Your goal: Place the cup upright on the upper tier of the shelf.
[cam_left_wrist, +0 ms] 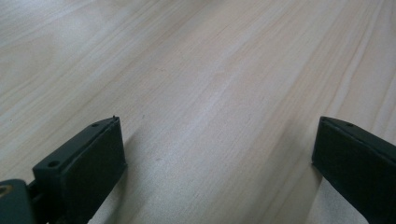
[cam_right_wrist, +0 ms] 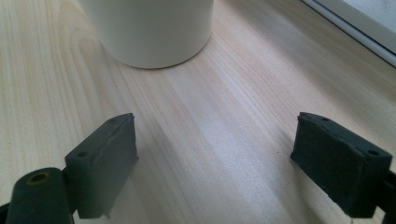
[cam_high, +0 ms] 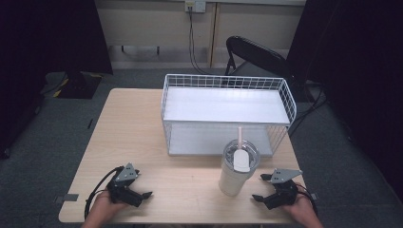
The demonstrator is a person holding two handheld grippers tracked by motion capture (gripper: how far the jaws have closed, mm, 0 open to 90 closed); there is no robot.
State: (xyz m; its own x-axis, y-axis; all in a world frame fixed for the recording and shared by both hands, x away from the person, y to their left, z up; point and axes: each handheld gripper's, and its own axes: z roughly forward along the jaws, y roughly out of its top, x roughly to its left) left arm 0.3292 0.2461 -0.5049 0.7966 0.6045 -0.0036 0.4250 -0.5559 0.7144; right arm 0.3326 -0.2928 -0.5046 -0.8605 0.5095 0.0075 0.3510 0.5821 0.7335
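Right gripper [cam_high: 260, 187], held in a hand [cam_high: 304, 211] at the lower right of the high view: jaws spread wide and holding nothing, resting low over the table [cam_high: 138, 123] and aimed toward the frame's left. Tumbler [cam_high: 236, 168], immediately left of and slightly above that gripper in the frame, standing near it but apart; in the right gripper view the tumbler's cream base [cam_right_wrist: 152, 28] sat at upper centre-left, ahead of the open jaws and a little left of their midline. Long axis of the tumbler vertical, upright on the table. Judged the nearer tool by a clear margin. Left gripper [cam_high: 145, 190], lower left of the high view, jaws likewise apart and empty, well apart from the tumbler; its own view showed bare pale wood grain between the jaws. Tumbler appearance: cream-white cylindrical body, clear domed lid [cam_high: 241, 153] with a white flap on top, and a pale straw [cam_high: 240, 135] rising straight from the lid. Behind it, at centre frame, a white wire basket shelf [cam_high: 228, 81] with two tiers, standing just beyond the tumbler.
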